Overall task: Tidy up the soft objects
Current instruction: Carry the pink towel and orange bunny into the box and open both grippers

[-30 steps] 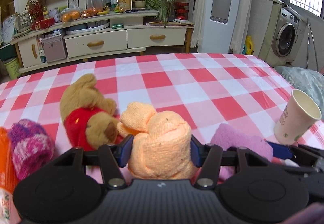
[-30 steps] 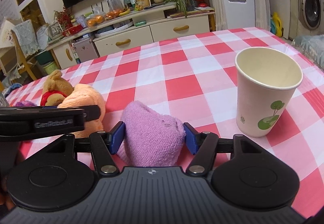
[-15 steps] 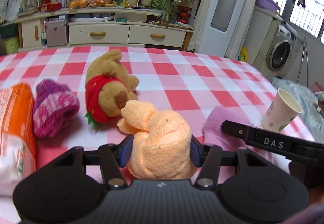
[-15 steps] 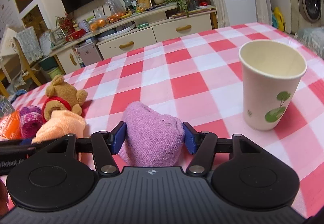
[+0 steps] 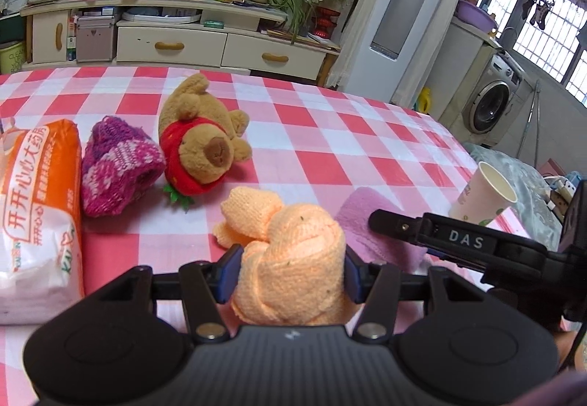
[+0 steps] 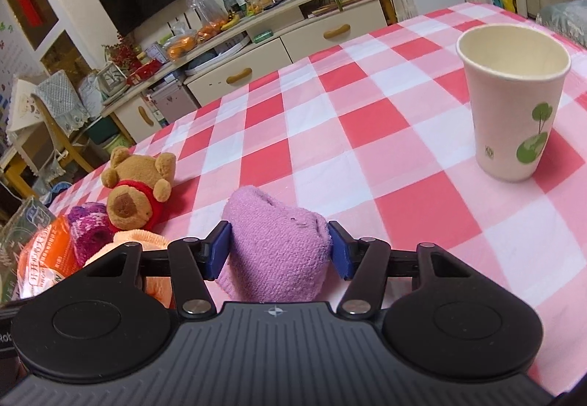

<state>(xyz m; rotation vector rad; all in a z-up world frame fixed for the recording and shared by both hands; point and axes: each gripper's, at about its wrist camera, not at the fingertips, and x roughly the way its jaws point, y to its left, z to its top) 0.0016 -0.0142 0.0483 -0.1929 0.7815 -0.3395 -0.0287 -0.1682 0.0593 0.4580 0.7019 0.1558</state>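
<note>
My left gripper (image 5: 290,270) is shut on an orange knitted cloth (image 5: 290,259), held just over the red-checked tablecloth (image 5: 330,134). My right gripper (image 6: 279,252) is shut on a purple cloth (image 6: 279,252), which also shows in the left wrist view (image 5: 370,222) to the right of the orange one. A brown teddy bear in a red shirt (image 5: 201,145) lies ahead of the left gripper, with a magenta knitted hat (image 5: 117,167) to its left. Both also show at the left of the right wrist view, bear (image 6: 135,193) and hat (image 6: 88,230).
An orange and white tissue pack (image 5: 33,215) lies at the far left. A white paper cup (image 6: 513,101) stands at the right, near the table edge. A cabinet (image 5: 176,43) full of items stands beyond the table. A washing machine (image 5: 491,101) is at the right.
Both grippers have moved back and left with their cloths. The bear, hat and tissue pack now lie further into view on the left. The grips have not changed.
</note>
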